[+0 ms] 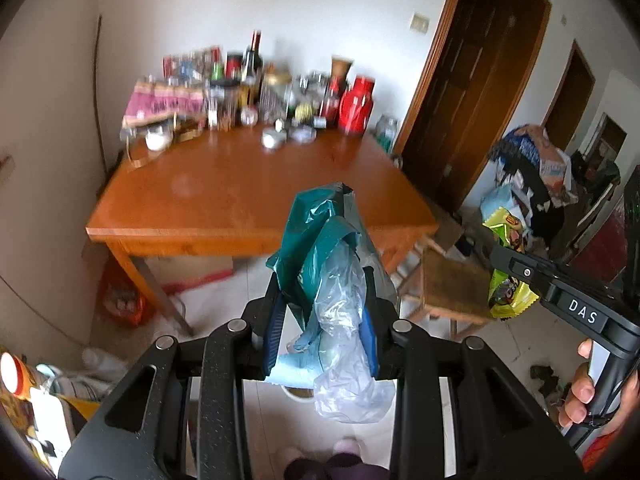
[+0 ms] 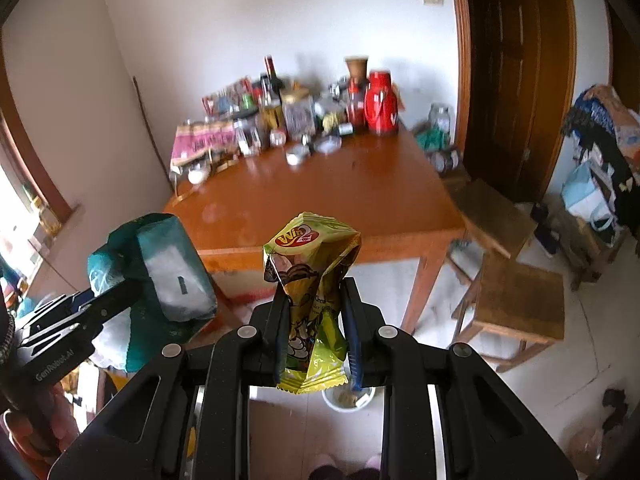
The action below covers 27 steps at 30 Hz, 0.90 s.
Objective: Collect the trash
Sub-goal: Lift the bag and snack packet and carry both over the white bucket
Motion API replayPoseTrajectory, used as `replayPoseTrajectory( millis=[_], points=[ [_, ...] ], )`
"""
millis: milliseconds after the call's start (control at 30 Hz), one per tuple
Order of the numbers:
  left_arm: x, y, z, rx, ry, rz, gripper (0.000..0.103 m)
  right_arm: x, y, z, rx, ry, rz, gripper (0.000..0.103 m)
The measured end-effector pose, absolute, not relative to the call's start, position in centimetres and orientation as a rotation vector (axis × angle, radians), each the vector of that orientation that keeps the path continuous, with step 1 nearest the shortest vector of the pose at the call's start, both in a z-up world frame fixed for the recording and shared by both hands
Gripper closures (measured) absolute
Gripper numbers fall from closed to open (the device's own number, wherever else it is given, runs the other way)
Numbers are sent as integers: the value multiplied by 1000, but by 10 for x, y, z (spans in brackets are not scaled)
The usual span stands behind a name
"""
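My left gripper (image 1: 325, 300) is shut on a crumpled teal packet with clear plastic film (image 1: 332, 264), held in the air in front of the wooden table (image 1: 240, 196). The same packet (image 2: 160, 268) and left gripper (image 2: 108, 304) show at the left of the right wrist view. My right gripper (image 2: 316, 320) is shut on a yellow-green snack wrapper (image 2: 310, 280), also held above the floor before the table. That wrapper (image 1: 506, 264) and the right gripper (image 1: 520, 268) show at the right of the left wrist view. A white bin (image 2: 348, 398) stands on the floor below the right gripper.
Bottles, jars, a red thermos (image 2: 382, 104) and pink packets (image 1: 160, 100) crowd the table's far edge. Wooden stools (image 2: 516, 300) stand to the right. A dark door (image 2: 516, 72) and a pile of bags and clothes (image 2: 600, 160) lie further right. Boxes sit under the table.
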<state>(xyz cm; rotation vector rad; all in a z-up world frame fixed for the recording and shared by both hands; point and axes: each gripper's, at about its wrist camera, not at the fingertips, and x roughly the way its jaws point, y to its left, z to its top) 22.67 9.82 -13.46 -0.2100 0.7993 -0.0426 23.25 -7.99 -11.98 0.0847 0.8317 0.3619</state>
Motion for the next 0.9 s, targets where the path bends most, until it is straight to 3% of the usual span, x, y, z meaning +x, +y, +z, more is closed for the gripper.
replayPoseTrajectory(
  millis=[400,900],
  points=[
    [273,78,-277,-242,1055,48,70,284,-88,-261,57,1063,411,81],
    [303,85,-522,-302,1278,144,70,330,-67,-498,-1,1323,474,78]
  ],
)
